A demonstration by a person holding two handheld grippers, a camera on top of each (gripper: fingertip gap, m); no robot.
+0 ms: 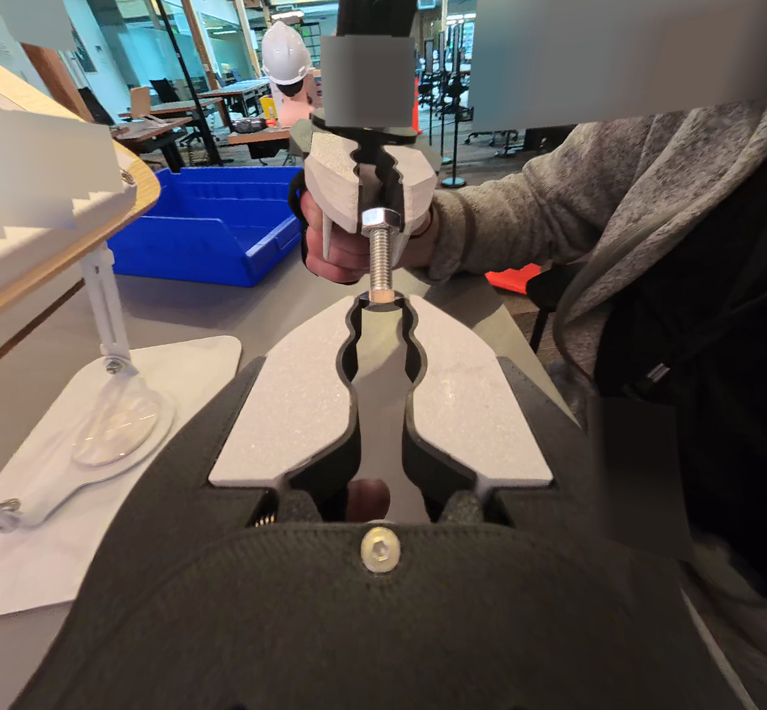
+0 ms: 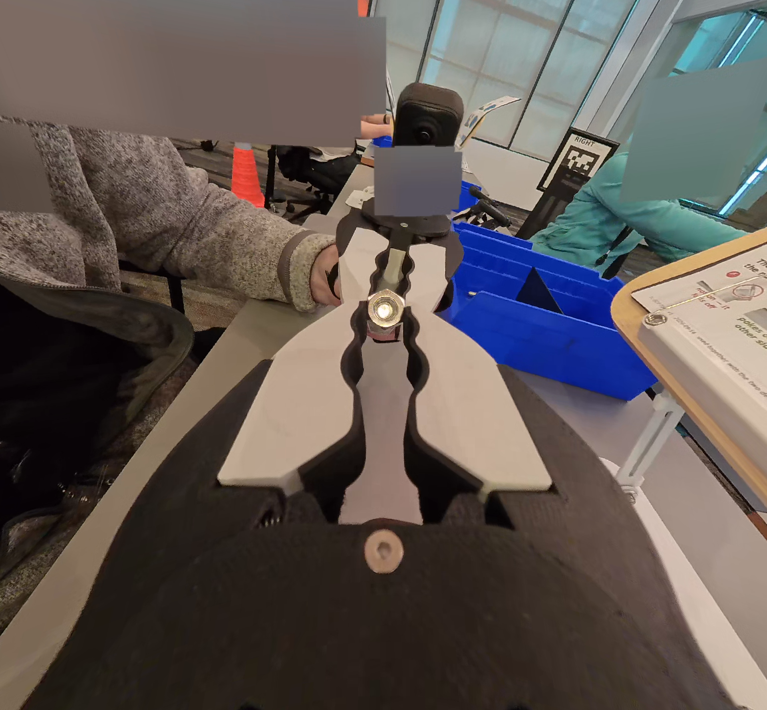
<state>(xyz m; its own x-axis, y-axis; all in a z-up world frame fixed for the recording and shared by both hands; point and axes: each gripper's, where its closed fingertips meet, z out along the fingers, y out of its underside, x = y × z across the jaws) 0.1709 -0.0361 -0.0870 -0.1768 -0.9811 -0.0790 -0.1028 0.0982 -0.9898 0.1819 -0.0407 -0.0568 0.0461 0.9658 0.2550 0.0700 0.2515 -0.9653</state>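
In the left wrist view the left tool point(image 1: 381, 303) sits nearest, its white fingers point(image 1: 307, 362) drawn close and pinching a silver nut point(image 1: 381, 299) at the very tips. The threaded end of a silver bolt point(image 1: 379, 252) meets that nut. Just beyond, the right tool point(image 1: 379, 219) faces back toward the camera, its fingertips pressed on the bolt's hex head, a hand point(image 1: 332, 250) in a grey knit sleeve point(image 1: 539, 209) wrapped round its grip.

The right wrist view shows the same pair from the other side: the right tool point(image 2: 384, 314) clamps the bolt head point(image 2: 384, 310) end-on between its black pads, and the left tool point(image 2: 394, 275) stands directly behind it, held by a hand point(image 2: 326, 275).

All this hangs over a grey desk point(image 1: 199, 308). To one side on the desk lies a white base plate point(image 1: 166, 379) carrying a white stand point(image 1: 103, 308), and a wood-edged board point(image 2: 664, 316) rests above it. Farther back sits a blue bin point(image 1: 199, 225), with a white hard hat point(image 1: 286, 53) well beyond
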